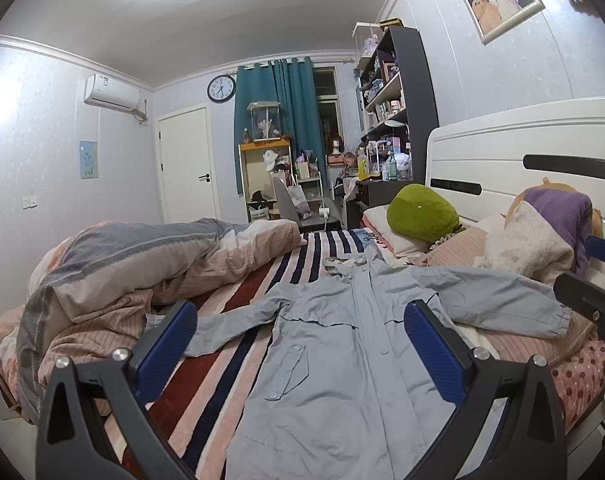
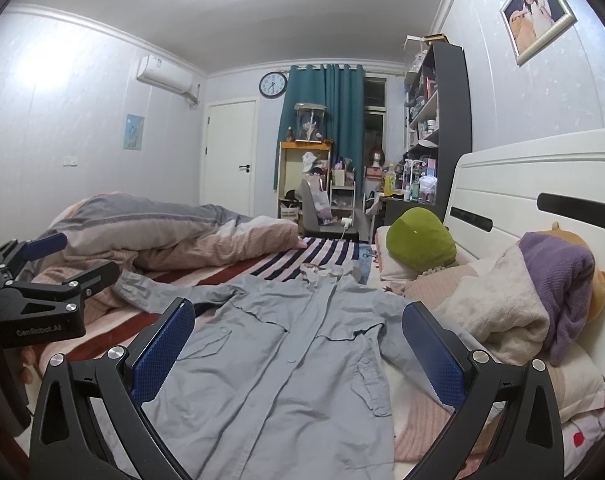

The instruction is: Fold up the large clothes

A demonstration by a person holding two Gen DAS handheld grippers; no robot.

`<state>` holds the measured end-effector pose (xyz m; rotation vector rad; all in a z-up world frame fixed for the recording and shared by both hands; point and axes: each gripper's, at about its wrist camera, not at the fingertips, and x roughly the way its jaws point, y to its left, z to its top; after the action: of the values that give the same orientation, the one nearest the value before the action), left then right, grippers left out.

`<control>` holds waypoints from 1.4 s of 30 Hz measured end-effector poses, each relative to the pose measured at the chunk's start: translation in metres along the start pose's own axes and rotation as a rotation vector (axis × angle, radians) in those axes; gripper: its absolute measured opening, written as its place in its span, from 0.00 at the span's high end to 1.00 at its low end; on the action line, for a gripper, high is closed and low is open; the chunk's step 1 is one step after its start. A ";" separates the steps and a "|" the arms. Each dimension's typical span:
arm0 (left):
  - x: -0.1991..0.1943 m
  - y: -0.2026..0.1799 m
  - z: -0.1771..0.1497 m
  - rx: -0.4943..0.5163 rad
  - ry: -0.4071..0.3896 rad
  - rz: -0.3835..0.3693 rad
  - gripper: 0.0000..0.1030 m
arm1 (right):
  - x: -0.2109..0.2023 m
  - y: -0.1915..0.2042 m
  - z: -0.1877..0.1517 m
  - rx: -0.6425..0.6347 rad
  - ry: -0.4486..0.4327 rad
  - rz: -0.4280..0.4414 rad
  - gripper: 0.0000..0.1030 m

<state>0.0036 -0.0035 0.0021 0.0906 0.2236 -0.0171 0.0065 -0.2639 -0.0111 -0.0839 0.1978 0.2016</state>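
We see a pale blue-grey jacket (image 1: 334, 360) spread front-up on the bed (image 1: 238, 320), lying on the striped blanket (image 1: 302, 252); we take the jacket as our landmark. Its collar points toward the far end of the room, its button placket runs down the middle, and both sleeves are thrown outward. One sleeve (image 1: 230, 324) reaches toward the rumpled quilt (image 1: 122, 264), which is heaped just beyond that side of the jacket. The other sleeve (image 1: 502, 304) lies across the pink pillows near the headboard (image 1: 522, 152).

Our left gripper (image 1: 300, 356) hangs over the jacket's lower half, its jaws spread wide and holding nothing; cloth shows between the blue pads (image 1: 166, 344). Our right gripper (image 2: 298, 356) hangs over the same garment from the side nearer the headboard, its jaws likewise wide apart and empty. In the right wrist view the left gripper shows at the edge of the frame, beyond the sleeve on the quilt side, also gaping. We cannot tell whether either gripper touches the cloth.

Beyond the jacket's collar, toward the headboard, sits a green plush (image 1: 422, 212). Beside the sleeve on that side lies a heap of a cream blanket (image 2: 498, 312) and a purple cloth (image 2: 558, 280).
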 end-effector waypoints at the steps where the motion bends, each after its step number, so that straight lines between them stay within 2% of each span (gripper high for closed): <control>1: 0.001 0.000 0.000 -0.002 -0.003 0.001 0.01 | 0.001 0.001 0.000 -0.001 0.001 0.000 0.00; 15: 0.012 0.008 0.000 -0.019 -0.008 0.014 0.01 | 0.007 0.002 0.001 0.003 0.007 0.002 0.00; 23: 0.023 0.016 -0.001 -0.026 0.015 0.010 0.01 | 0.008 0.003 0.002 0.005 0.011 0.006 0.00; 29: 0.037 0.035 0.002 -0.023 0.044 0.034 0.01 | 0.012 0.012 0.016 -0.020 0.014 0.016 0.00; 33: 0.055 0.055 0.002 -0.031 0.077 0.055 0.01 | 0.022 0.015 0.027 -0.047 0.026 0.006 0.00; 36: 0.081 0.078 -0.001 -0.055 0.130 0.037 0.01 | 0.035 0.016 0.034 -0.050 0.034 0.018 0.00; 39: 0.120 0.116 -0.011 -0.124 0.209 0.000 0.01 | 0.048 0.013 0.035 -0.051 0.046 0.023 0.00; 42: 0.158 0.162 -0.029 -0.146 0.272 0.056 0.01 | 0.072 0.004 0.030 -0.038 0.066 0.038 0.00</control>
<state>0.1559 0.1590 -0.0466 -0.0476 0.4930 0.0674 0.0806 -0.2435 0.0037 -0.1252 0.2615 0.2404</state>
